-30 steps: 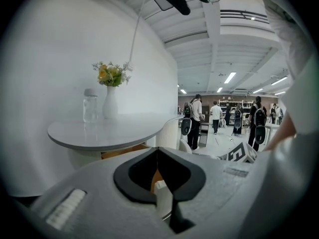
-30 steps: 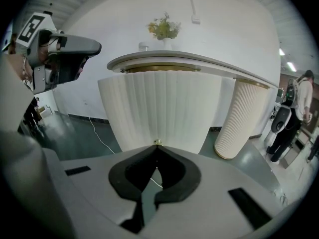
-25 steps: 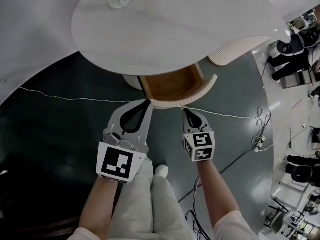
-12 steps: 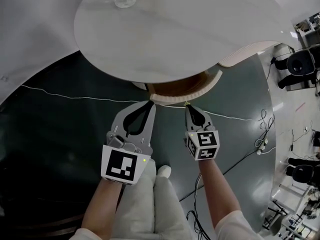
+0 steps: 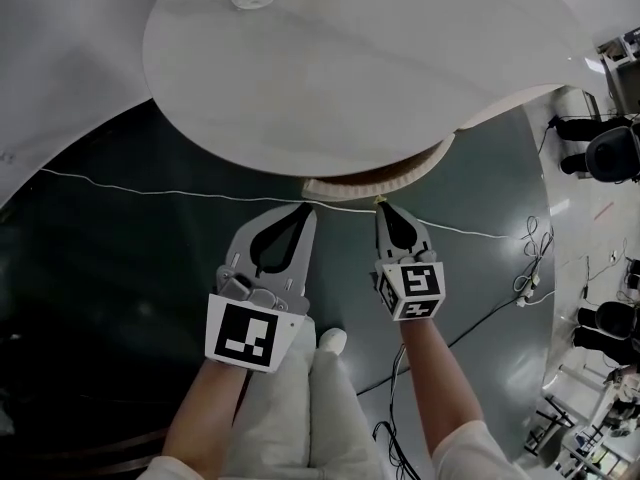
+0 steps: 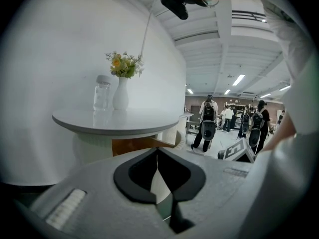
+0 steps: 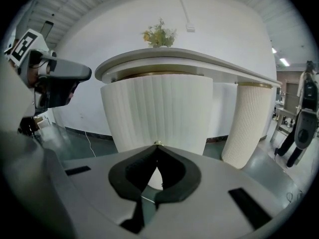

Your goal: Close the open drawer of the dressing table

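My forearms (image 5: 205, 408) reached forward side by side. My left gripper (image 5: 306, 209) had its jaws pressed together at the tips, and my right gripper (image 5: 382, 205) likewise.

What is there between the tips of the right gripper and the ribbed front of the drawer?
Only a small gold knob on the drawer front, right at the tips of the shut right gripper; the right gripper view shows it.

Dim head view, brighter fisheye gripper views, dark vignetted corners
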Motion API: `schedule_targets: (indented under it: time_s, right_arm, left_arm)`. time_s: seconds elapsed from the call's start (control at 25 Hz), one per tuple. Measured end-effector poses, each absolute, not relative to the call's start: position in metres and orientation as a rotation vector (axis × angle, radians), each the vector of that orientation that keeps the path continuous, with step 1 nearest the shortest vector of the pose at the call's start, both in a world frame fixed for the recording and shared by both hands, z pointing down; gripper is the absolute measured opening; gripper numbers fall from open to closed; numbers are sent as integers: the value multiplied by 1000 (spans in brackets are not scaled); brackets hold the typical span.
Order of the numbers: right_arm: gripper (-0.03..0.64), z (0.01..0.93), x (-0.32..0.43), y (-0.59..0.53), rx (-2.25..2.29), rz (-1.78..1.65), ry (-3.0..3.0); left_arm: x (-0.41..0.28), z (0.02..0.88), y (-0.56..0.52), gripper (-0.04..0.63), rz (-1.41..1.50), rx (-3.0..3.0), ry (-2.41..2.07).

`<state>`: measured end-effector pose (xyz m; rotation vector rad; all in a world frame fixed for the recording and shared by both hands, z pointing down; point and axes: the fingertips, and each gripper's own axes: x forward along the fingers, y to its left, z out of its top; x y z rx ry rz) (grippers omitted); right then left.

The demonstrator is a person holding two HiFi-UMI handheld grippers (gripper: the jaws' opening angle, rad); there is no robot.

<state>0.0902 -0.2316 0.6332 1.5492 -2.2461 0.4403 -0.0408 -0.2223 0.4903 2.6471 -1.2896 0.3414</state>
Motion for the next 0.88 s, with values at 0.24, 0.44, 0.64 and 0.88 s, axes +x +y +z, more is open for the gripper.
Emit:
schedule_targets:
  time_s: [0.24,0.44,0.64,0.88]
  right_arm:
    - [0,630,86,-246,1581,437,-2261]
    - [-2,629,77,-262,1602,411,-2277]
    - [-2,628,71,-280,1624,392,-2302]
    - [-2,627,66,-301,1661,404,-2304]
  left_arm:
    - [-51,495,-233,15,325,2597,-1328]
    - [-56,502,-239,15,333,2592,-1344]
    - [-63,510,-250,15,324,2573,-1338]
    - [-69,515,-259,15,331,2564,-1339]
